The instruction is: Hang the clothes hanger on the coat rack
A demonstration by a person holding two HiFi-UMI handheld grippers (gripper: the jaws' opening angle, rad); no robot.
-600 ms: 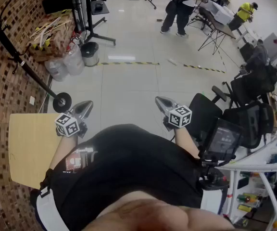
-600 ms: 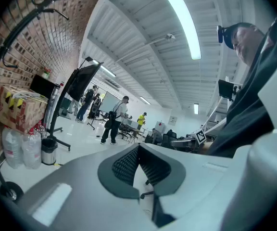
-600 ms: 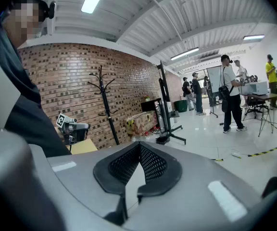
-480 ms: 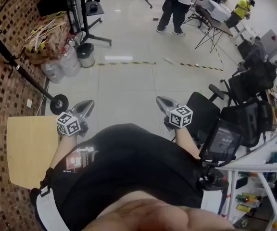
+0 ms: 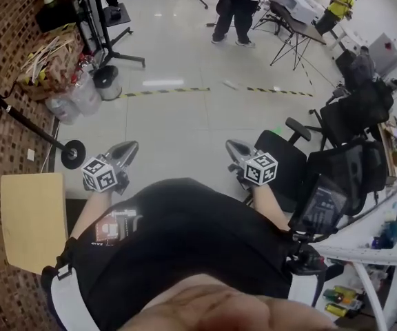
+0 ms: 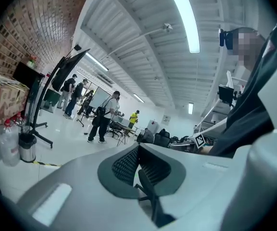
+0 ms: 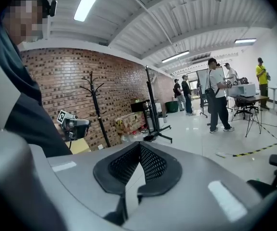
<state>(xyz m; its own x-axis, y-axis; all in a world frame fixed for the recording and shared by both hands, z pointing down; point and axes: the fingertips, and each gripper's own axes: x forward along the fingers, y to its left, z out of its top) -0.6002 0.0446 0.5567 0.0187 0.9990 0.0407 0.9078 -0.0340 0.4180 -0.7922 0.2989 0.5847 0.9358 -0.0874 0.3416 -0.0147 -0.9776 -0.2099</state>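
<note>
1. The left gripper (image 5: 130, 146) is held level in front of the person's black-shirted torso (image 5: 185, 233). In the left gripper view (image 6: 138, 146) the ribbed black pads meet at the tip: jaws together, nothing clamped.
2. The right gripper (image 5: 231, 144) is held beside it, well apart, tilted slightly downward. In the right gripper view (image 7: 139, 143) its pads also meet at the tip: jaws together, nothing clamped.
3. The black metal coat rack (image 7: 97, 112), which has curved hooks, stands against the red brick wall (image 7: 71, 76). In the head view its pole (image 5: 29, 121) runs down to a round black base (image 5: 72, 154) on the pale tiled floor (image 5: 178, 116), to the left of the left gripper.
4. Pale hanger-shaped pieces (image 5: 47, 47) stick out of a brown cardboard box (image 5: 60, 64) by the brick wall, beyond the rack's base. Whether they are clothes hangers cannot be confirmed at this size.
5. A light wooden tabletop (image 5: 29, 219) sits at the person's left, near the rack's base.
6. Black office chairs (image 5: 288, 164) stand to the right of the right gripper.
</note>
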